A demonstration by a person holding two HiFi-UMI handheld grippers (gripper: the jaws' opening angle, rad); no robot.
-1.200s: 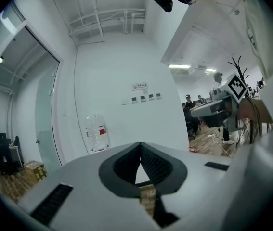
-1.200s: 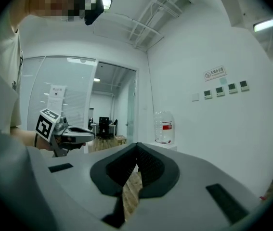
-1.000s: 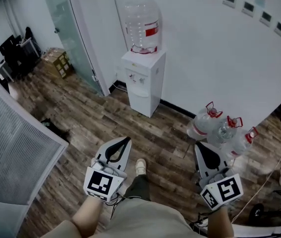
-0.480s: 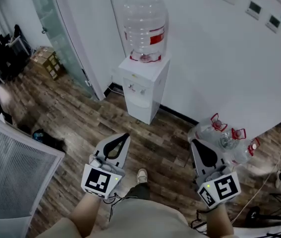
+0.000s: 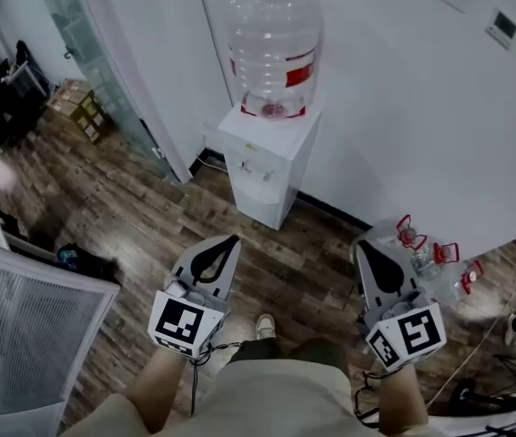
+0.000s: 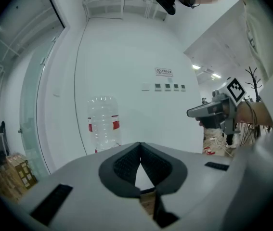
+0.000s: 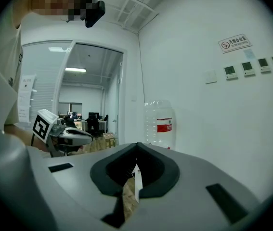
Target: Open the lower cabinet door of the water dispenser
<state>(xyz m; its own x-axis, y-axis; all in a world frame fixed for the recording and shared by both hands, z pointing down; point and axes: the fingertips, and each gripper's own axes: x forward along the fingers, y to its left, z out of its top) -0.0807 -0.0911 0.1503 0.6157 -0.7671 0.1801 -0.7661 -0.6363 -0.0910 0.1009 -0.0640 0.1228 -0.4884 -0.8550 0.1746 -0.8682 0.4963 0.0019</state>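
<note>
Grey left gripper (image 5: 230, 241) shut, empty. Ahead, white dispenser (image 5: 268, 144) against wall, lower door (image 5: 258, 200) closed, well apart. Right gripper (image 5: 360, 245) shut, empty. Likely approach step; next calls for closing in, reaching low for door edge.

Water dispenser (image 5: 265, 169) stands against wall (image 5: 403, 107), water bottle (image 5: 274, 48) on top. Spare bottles (image 5: 429, 255) on floor (image 5: 294, 271) to its right, just beside right tool (image 5: 365, 245). Glass door (image 5: 80, 48) to its left, cardboard boxes (image 5: 80, 107) further left.

- You're in an office: water dispenser (image 5: 271, 167) against a white wall (image 5: 403, 107), upper centre.
- Upper left: glass door (image 5: 85, 35), black chairs (image 5: 7, 85); upper right: wall control panels (image 5: 503, 27).
</note>
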